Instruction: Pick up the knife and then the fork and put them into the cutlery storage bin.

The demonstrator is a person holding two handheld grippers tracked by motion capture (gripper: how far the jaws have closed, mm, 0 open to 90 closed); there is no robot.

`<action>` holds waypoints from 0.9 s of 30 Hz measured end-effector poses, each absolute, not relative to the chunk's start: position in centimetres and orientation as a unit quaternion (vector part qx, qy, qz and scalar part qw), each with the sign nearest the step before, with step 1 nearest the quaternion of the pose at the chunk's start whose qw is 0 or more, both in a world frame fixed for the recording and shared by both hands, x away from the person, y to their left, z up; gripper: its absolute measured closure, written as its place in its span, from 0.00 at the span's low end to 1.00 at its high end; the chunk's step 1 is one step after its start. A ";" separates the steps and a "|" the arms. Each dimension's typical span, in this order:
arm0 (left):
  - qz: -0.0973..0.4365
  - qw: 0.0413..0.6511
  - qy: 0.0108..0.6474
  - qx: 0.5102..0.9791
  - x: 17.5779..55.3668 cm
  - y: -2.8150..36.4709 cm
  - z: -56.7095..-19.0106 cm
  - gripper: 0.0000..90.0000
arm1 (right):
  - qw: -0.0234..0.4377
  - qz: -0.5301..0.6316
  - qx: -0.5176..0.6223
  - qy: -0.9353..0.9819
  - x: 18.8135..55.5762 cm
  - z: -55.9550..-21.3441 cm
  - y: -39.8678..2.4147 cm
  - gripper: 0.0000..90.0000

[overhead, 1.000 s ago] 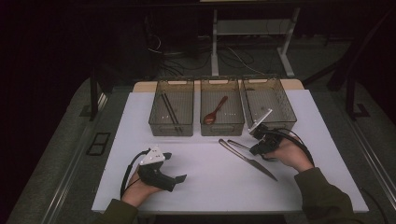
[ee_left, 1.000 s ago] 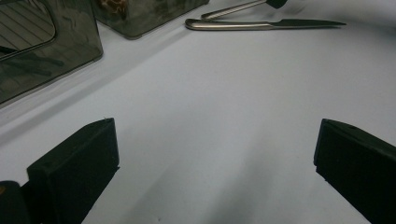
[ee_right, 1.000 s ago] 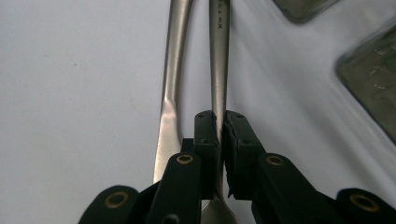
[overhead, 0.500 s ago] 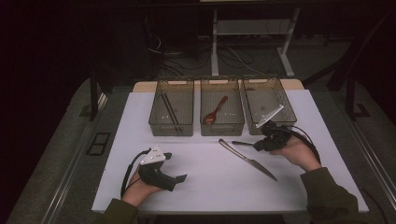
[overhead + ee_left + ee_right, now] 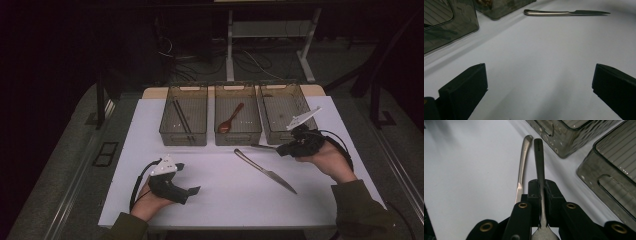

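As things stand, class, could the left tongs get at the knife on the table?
Probably yes: the left tongs are open and empty, and only bare white table lies between them and the knife. The right tongs hold another utensil, clear of it.

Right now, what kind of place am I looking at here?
Probably a lab or workshop bench set up for a cutlery-sorting recording, not a kitchen: a white table with three clear bins, a loose table knife, a hand-held gripper in each hand, and cables on the floor behind.
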State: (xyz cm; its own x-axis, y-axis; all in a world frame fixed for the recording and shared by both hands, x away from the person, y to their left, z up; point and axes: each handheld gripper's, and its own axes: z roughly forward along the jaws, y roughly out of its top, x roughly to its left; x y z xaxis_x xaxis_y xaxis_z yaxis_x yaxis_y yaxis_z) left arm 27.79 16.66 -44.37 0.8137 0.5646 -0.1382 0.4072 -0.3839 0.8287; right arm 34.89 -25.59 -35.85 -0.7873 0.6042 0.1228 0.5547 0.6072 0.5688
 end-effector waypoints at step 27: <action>0.091 0.470 0.291 0.828 27.6 16.7 -44.2 0.00 | 0.114 0.375 0.394 0.832 36.9 -32.7 -31.9 0.92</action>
State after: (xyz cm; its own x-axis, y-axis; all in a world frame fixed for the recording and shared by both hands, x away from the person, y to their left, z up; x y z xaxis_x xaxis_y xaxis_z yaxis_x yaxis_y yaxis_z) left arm 27.63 16.75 -44.23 0.8140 0.5675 -0.1238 0.3971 -0.3881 0.8317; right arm 36.89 -31.95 -32.65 -0.6638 0.7403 0.1059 0.5697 0.4089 0.7129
